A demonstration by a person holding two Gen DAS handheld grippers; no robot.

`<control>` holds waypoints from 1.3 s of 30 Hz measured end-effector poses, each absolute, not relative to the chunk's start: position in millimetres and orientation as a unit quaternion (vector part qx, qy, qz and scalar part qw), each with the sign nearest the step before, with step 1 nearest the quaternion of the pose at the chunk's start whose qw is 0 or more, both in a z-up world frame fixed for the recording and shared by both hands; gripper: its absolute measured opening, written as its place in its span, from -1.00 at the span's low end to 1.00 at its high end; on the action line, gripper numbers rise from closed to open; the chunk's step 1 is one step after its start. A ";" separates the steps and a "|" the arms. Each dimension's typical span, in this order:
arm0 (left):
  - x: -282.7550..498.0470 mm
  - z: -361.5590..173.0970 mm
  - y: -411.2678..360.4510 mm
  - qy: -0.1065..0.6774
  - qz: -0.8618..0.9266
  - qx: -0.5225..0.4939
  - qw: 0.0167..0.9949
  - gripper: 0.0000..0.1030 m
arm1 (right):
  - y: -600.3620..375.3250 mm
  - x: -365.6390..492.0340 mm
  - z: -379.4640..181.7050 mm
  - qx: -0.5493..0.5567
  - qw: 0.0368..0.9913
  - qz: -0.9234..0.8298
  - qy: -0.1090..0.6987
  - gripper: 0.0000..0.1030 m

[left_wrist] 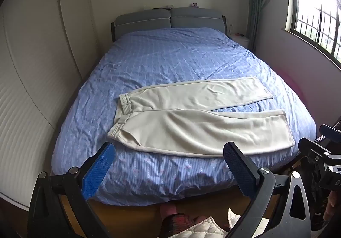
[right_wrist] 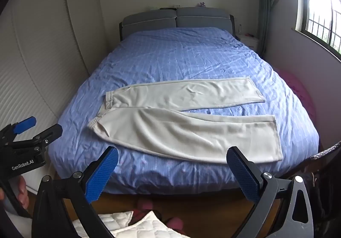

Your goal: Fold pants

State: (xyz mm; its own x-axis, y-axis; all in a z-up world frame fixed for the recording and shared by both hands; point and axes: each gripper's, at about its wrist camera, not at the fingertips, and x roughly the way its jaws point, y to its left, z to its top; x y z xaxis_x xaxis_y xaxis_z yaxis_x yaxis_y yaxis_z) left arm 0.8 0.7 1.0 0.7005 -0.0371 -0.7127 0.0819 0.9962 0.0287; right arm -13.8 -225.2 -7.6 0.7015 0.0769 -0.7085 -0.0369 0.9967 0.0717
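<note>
Jaws on both grippers stood wide apart, holding nothing, short of the foot of the bed [left_wrist: 149, 184]. Left gripper [left_wrist: 168, 165] and right gripper [right_wrist: 172, 168] both pointed up the bed toward the headboard [left_wrist: 168, 17].

Pants [left_wrist: 200, 116], cream, lay flat and unfolded on the blue cover, close to the foot edge and ahead of both sets of jaws, not touching either. Long axis ran across the bed, so crosswise to the way the jaws pointed. Waistband [left_wrist: 120, 114] lay to the left; the two hems [left_wrist: 285, 129] lay to the right. Legs were spread in a narrow V, a strip of blue cover showing between them toward the hems. Near leg lay just inside the foot edge; far leg lay behind it.

Judgement: left gripper was nearer the waistband, right gripper nearer the hems. First fold would likely bring one leg over the other, with each gripper taking its own end. No step of the fold appeared done yet.
</note>
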 end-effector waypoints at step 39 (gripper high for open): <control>7.9 19.7 -1.8 0.336 -0.033 0.029 0.941 1.00 | -228.5 -7.4 -1.7 0.048 0.925 0.030 0.376 0.99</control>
